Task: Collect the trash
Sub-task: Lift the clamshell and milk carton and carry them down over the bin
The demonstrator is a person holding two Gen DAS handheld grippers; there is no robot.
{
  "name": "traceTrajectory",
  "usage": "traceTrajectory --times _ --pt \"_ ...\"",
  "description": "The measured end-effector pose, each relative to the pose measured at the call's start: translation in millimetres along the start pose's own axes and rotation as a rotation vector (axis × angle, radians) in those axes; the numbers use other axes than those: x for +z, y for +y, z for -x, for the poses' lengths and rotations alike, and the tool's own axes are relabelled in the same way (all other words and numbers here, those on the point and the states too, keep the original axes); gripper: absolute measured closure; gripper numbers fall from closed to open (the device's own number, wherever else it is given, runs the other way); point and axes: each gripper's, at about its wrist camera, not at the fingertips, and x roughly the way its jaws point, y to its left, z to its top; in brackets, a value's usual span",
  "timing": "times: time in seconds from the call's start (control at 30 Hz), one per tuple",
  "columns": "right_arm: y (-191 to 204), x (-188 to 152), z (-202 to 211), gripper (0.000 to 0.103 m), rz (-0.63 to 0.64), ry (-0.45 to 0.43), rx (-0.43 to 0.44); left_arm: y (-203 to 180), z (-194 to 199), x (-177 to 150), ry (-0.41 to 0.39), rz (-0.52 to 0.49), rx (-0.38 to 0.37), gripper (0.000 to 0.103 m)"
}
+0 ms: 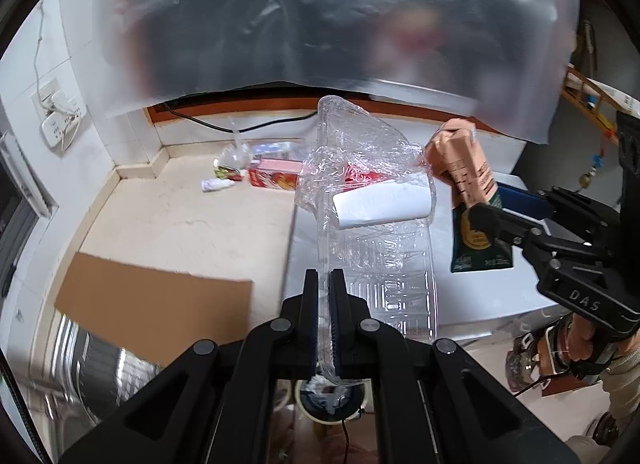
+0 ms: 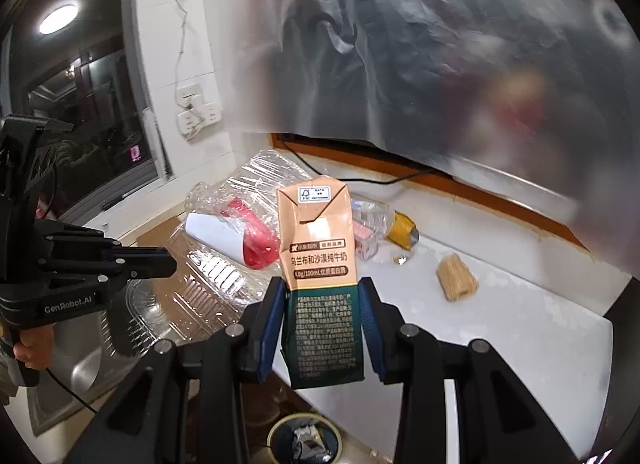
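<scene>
The left gripper has its fingers closed tight on the edge of a clear plastic clamshell container, which it holds up in the air above the counter. Inside the crumpled container lies a white-and-red paper cup on its side. The right gripper clamps a milk carton between its blue-padded fingers, gripping the dark green lower part while the peach-coloured top stands upright above them. In the left wrist view the carton sits just to the right of the container, near it, and whether they touch cannot be told. Both items are lifted clear of the counter. Low in both views, beneath the held items, a round trash bin with crumpled waste in it shows on the floor. More litter lies on the counter: a red box and a small white bottle near the back wall, a yellow wrapper, a tan noodle-like block and a clear plastic wrapper. A flat piece of brown cardboard lies on the near-left part of the counter beside a steel sink. A translucent plastic sheet hangs across the upper part of both views, blurring what lies behind it.
</scene>
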Motion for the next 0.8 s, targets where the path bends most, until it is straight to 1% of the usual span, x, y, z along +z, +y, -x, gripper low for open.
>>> traceTrajectory --times 0.13,0.23,0.43,0.53,0.63,0.73,0.8 --pt "-2 -25 23 0.066 0.017 0.021 0.029 -28 20 -28 -0.001 0.018 0.005 0.100" --pt "-4 -49 37 0.066 0.012 0.048 0.064 -48 31 -50 0.014 0.039 0.012 0.100" --pt "-5 -91 43 0.066 -0.002 0.118 0.115 -70 31 -94 0.073 0.082 0.039 0.100" --pt "-4 -111 37 0.066 -0.013 0.157 0.136 -75 23 -114 0.107 0.089 0.084 0.100" --pt "-4 -130 23 0.066 -0.035 0.204 0.162 -77 12 -132 0.141 0.099 0.104 0.100" --pt "-4 -150 5 0.066 -0.053 0.248 0.178 -78 -7 -150 0.184 0.116 0.127 0.100" --pt "-5 -167 -11 0.066 -0.074 0.290 0.187 -76 -25 -164 0.227 0.139 0.132 0.100"
